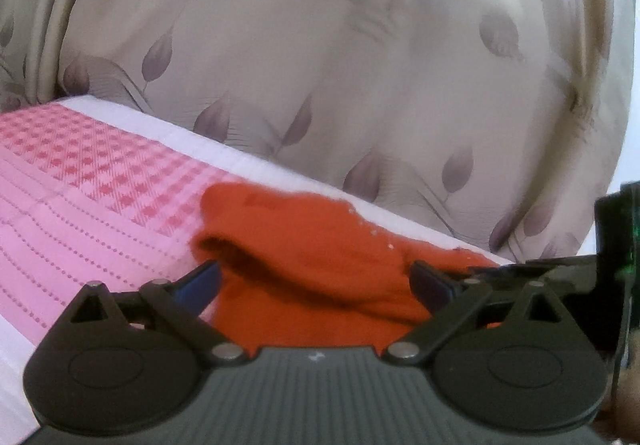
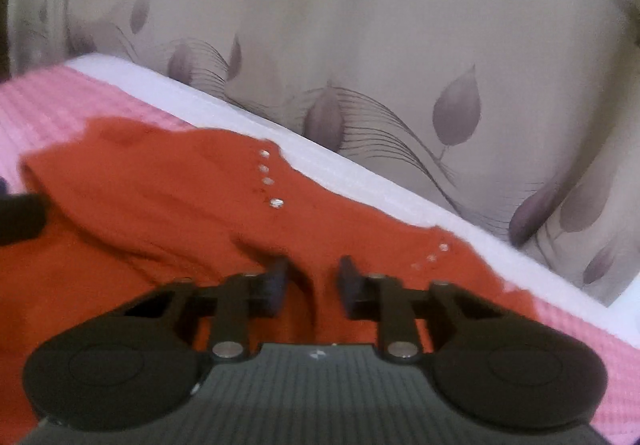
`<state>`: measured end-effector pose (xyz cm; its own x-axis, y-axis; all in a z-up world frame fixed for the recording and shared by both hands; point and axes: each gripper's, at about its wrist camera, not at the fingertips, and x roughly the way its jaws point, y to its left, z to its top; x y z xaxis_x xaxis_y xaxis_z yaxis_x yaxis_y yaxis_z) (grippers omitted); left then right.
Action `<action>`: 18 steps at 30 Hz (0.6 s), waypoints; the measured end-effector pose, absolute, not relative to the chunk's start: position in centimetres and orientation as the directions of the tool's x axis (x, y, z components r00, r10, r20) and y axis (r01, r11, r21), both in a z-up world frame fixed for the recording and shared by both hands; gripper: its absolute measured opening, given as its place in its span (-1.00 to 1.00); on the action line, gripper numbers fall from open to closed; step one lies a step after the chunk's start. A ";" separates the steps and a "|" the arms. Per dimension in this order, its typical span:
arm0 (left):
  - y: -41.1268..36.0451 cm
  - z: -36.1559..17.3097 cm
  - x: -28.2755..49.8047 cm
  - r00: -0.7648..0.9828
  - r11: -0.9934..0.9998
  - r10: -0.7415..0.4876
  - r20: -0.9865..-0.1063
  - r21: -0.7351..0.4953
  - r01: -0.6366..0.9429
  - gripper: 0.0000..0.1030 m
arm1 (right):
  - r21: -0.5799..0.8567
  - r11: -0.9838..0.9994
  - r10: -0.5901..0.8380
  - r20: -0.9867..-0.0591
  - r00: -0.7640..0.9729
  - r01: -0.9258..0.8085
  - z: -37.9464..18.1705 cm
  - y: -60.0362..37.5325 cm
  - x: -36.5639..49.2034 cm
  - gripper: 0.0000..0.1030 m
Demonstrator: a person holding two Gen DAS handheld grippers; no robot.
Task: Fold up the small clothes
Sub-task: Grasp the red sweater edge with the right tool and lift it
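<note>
Orange knit garment [image 2: 168, 213] sits rumpled on a pink gingham bed cover [image 1: 80, 165], right up against the white edge strip of the mattress [image 2: 360, 181]. Left gripper [image 1: 316, 281] is spread wide – its two fingers sit well apart with a rolled fold of the orange fabric lying between and just ahead of them, not pinched. Right gripper [image 2: 312, 285] is part open too, with a narrower gap between the fingers and a raised crease of the same garment poking up in that gap; the pads look close to the cloth but I can't tell if they actually touch it. Just ahead of the right gripper there's a short row of small shiny studs [image 2: 269, 177] on the garment, and a second little row off to its right. Beyond both claws hangs a beige curtain with grey leaf print [image 2: 400, 45] – there's some dark printed text near the top of it, too blurry to read.
</note>
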<state>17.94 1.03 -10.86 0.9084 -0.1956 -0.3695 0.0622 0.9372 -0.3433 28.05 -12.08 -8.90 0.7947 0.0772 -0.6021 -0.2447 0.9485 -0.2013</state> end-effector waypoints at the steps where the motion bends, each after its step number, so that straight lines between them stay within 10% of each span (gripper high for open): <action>1: 1.0 -10.9 17.9 0.908 0.938 -0.197 -0.371 -0.342 0.064 0.96 | -0.140 0.968 0.090 -0.582 0.808 -0.208 -8.3 -13.7 27.8 -0.96; 11: 0.9 -10.9 18.2 0.902 0.939 -0.193 -0.385 -0.340 0.056 0.96 | 0.495 0.867 0.237 -0.502 0.832 0.052 -10.4 -30.0 23.4 -0.80; 18: 0.7 -11.1 18.5 0.894 0.941 -0.186 -0.408 -0.336 0.043 0.96 | 0.768 0.629 0.325 -0.399 0.858 0.119 -12.9 -34.8 22.6 -0.25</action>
